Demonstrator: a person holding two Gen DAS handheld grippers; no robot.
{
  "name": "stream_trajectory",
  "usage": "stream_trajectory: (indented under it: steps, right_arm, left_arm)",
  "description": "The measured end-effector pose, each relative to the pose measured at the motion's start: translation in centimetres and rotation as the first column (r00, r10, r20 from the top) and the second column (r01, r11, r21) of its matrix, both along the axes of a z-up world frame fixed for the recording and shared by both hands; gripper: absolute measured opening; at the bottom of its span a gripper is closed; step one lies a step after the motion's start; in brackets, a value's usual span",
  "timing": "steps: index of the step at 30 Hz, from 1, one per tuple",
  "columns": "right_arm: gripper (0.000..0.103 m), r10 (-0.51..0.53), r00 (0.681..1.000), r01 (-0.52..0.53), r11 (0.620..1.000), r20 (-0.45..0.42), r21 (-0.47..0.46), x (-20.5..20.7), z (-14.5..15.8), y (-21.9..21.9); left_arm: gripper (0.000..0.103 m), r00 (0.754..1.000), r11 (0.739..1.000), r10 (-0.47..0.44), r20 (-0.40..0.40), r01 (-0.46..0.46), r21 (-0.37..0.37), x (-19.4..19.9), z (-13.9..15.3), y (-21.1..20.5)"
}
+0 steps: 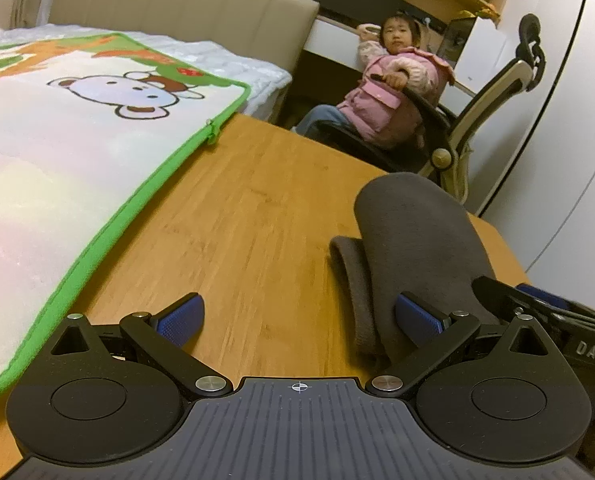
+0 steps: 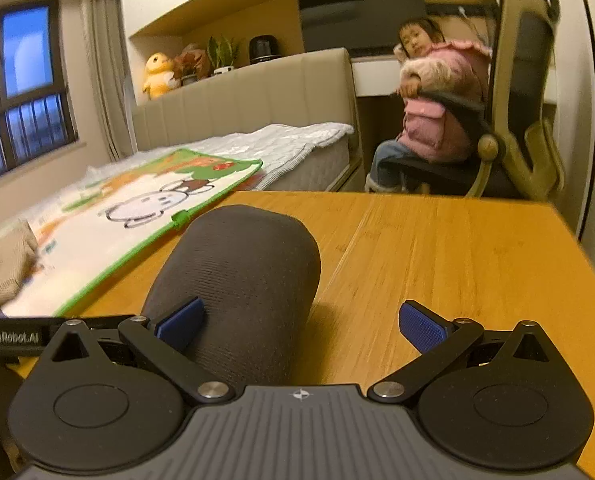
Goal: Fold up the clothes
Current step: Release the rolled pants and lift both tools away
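Note:
A dark grey garment (image 1: 413, 248) lies folded into a rounded bundle on the wooden table (image 1: 249, 216). In the left wrist view it sits to the right, behind my left gripper's right finger. My left gripper (image 1: 299, 320) is open with only bare table between its fingers. In the right wrist view the grey garment (image 2: 241, 276) bulges up at the left, behind the left finger. My right gripper (image 2: 299, 326) is open and holds nothing. Part of the right gripper (image 1: 553, 312) shows at the right edge of the left wrist view.
A cartoon mat with a green border (image 1: 69, 140) overlaps the table's left side, and a beige cloth (image 2: 1, 268) lies on it. Beyond stands a bed (image 2: 281, 144) with a beige headboard. A child in a pink jacket (image 1: 393, 92) sits in an office chair (image 1: 493, 104) past the table's far edge.

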State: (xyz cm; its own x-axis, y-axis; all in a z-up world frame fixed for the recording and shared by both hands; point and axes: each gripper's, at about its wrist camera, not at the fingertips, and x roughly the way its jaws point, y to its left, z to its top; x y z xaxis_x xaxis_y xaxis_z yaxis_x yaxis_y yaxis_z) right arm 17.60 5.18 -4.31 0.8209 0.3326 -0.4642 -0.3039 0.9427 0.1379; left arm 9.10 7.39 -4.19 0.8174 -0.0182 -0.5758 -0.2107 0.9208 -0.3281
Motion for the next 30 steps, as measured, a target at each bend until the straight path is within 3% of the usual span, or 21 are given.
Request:
stream_trajectory:
  steps: [4, 8, 18, 22, 27, 30]
  right_arm:
    - [0.103, -0.006, 1.0, 0.006, 1.0, -0.012, 0.0, -1.2, 1.1, -1.0]
    - [0.103, -0.004, 0.999, 0.004, 1.0, -0.033, 0.007, -2.8, 1.4, -2.6]
    - [0.103, -0.004, 0.999, 0.0, 0.997, -0.043, -0.077, -1.6, 0.7, -1.5]
    - [0.103, -0.018, 0.999, 0.012, 0.986, -0.032, -0.165, -0.1, 0.2, 0.0]
    - [0.103, 0.013, 0.998, -0.022, 0.989, -0.06, -0.148, -1.8, -0.3, -0.3]
    - [0.103, -0.014, 0.995, -0.001, 0.988, -0.097, -0.156, -2.8, -1.0, -1.1]
  left_arm:
    - [0.103, 0.999, 0.999, 0.03, -0.009, -0.03, 0.012, -0.6, 0.1, 0.0]
    - [0.103, 0.999, 0.995, 0.035, -0.034, -0.031, 0.09, -0.8, 0.0, -1.0]
    - [0.103, 0.999, 0.997, 0.014, -0.034, -0.011, 0.078, -1.4, 0.5, -1.6]
    - [0.103, 1.0, 0.997, 0.003, -0.029, -0.001, 0.074, -1.9, 0.5, -1.5]
    - [0.103, 0.998, 0.996, -0.044, -0.047, 0.047, 0.078, -2.8, -0.3, -3.0]
    - [0.103, 0.996, 0.99, -0.057, -0.065, 0.065, 0.128, -3.1, -0.5, -4.5]
